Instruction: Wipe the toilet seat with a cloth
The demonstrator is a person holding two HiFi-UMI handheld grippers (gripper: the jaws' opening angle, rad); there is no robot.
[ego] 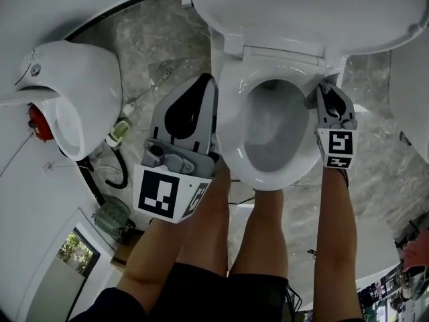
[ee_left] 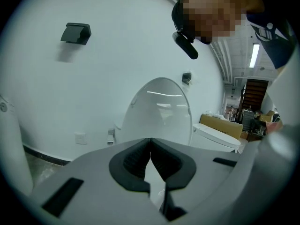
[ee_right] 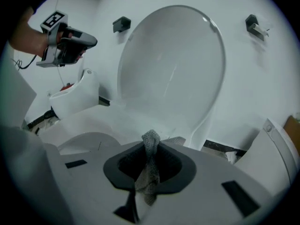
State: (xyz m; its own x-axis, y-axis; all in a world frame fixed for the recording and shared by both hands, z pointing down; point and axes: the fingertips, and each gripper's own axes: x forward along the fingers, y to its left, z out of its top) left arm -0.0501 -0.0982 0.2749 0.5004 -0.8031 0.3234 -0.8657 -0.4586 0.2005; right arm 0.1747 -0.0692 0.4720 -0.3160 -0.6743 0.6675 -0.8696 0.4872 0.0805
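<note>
Right gripper [ee_right: 151,142] clenched on grey mesh cloth [ee_right: 150,168], tuft poking past jaw tips. Tips sat at right rim of toilet seat [ego: 234,136], near hinge end. Seat ring ran long toward person. Lid [ee_right: 173,64] up. Left gripper [ee_left: 150,146] pinched together, nothing in it, beside seat's left edge. No readable brand, only square marker patterns.

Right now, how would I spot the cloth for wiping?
Find the white oval toilet seat. At its right rim sits the grey right gripper. The small grey mesh cloth is pinched between its black-padded jaws; everything nearby is smooth and white.
</note>
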